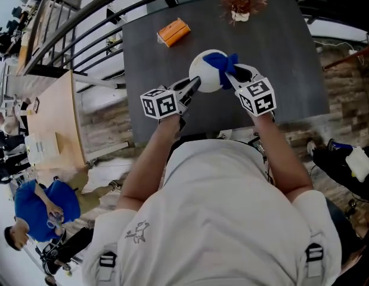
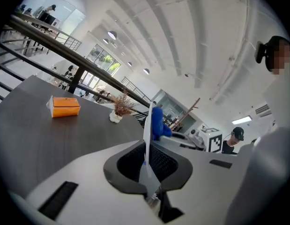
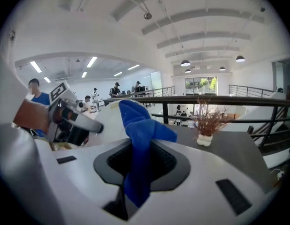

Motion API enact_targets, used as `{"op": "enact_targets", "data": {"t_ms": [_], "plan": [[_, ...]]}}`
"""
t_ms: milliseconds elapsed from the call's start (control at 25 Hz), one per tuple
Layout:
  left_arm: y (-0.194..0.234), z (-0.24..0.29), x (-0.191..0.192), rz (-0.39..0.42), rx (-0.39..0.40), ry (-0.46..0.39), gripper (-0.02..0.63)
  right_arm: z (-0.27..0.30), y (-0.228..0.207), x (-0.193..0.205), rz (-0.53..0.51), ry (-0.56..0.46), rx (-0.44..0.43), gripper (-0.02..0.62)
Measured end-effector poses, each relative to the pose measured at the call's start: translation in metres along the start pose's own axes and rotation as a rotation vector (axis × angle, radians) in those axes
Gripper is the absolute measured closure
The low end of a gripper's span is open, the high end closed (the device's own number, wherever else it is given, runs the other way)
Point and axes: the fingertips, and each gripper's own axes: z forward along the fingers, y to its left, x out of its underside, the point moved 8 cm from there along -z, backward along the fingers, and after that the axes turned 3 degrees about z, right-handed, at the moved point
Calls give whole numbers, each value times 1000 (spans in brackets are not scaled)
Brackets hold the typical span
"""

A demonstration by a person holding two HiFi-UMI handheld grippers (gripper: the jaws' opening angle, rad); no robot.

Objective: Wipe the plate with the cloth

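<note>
A white plate [image 1: 207, 71] is held up above the dark table, and my left gripper [image 1: 195, 86] is shut on its near-left rim. In the left gripper view the plate [image 2: 147, 139] stands edge-on between the pads. A blue cloth [image 1: 223, 64] lies against the plate's right side, with my right gripper [image 1: 232, 78] shut on it. The cloth [image 3: 137, 144] sticks up from between the jaws in the right gripper view, and the plate [image 3: 113, 121] shows white behind it. The left gripper [image 3: 72, 118] appears at that view's left.
An orange box [image 1: 173, 32] lies at the back left of the dark table [image 1: 285, 58]. A small white pot of dried twigs [image 1: 239, 3] stands at the table's far edge. Railings run beyond the table. People stand and sit on the floor at the left.
</note>
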Motion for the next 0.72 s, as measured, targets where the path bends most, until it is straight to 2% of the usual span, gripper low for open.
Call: {"op": "enact_targets", "data": {"t_ms": [120,240,360,480,600,720], "plan": [[-15,0,3,7,22,2,581,-2,5,-40,-66,-65,-1,508],[-23,4,0,16,49,-7,581,1,37,-65,-126,-116,-74,508],[-25,-2,-16,37,50,-53,591,2,70,-64,-129,-116,-176,508],[-24,-14,-35,31,49,-115,592,0,79,-44,-100,-65,-220,508],[-18,-23,-44,42,35,-121,591,-5,64,-26,-75,-18,-187,508],[-17,-24,-41,70,29,-80,591,-12,34,-27,-66,-11,-86,508]]}}
